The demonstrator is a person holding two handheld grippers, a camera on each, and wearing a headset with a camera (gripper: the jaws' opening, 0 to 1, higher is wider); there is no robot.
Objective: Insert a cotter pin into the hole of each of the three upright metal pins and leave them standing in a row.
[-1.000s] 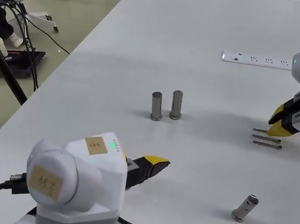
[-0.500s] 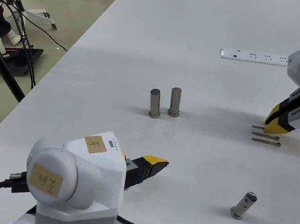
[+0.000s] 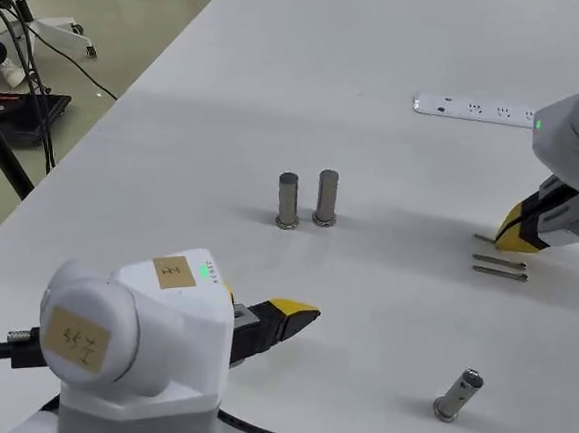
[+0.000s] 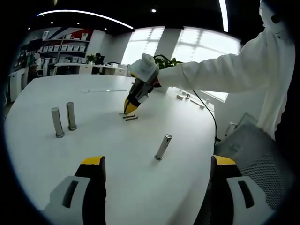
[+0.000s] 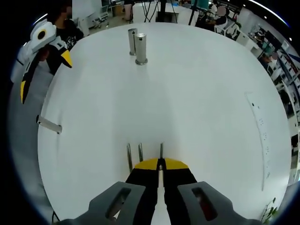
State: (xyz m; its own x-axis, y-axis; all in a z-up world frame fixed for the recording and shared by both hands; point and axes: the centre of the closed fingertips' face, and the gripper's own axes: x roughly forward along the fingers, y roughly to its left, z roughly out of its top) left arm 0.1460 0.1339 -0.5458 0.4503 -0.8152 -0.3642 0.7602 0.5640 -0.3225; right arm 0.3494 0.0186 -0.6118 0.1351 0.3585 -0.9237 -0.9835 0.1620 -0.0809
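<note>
- The table (image 3: 359, 81) is a broad, plain white top. Past its left edge I see pale floor (image 3: 124, 29) crossed by black cables (image 3: 61, 56).
- Two upright metal pins (image 3: 287, 200) stand side by side near the middle of the table, close together but not touching.
- The third metal pin (image 3: 457, 395) lies on its side towards the near edge, well apart from the standing pair.
- My right gripper (image 3: 516, 231) is low over the right side of the table. Its fingers are pressed together on the end of one cotter pin (image 5: 161, 149), which sticks out forward from the tips.
- Two loose cotter pins (image 5: 129, 157) lie flat on the table just beside the held one, roughly parallel to it.
- My left gripper (image 3: 295, 313) hangs over the near left part of the table, its fingers wide apart with nothing between them.
- A white power strip (image 3: 472, 110) lies flat at the far right of the table.
- In the left gripper view the room has bright windows (image 4: 206, 44), shelves (image 4: 56, 49) along one wall, and curved light strips on a dark ceiling.
</note>
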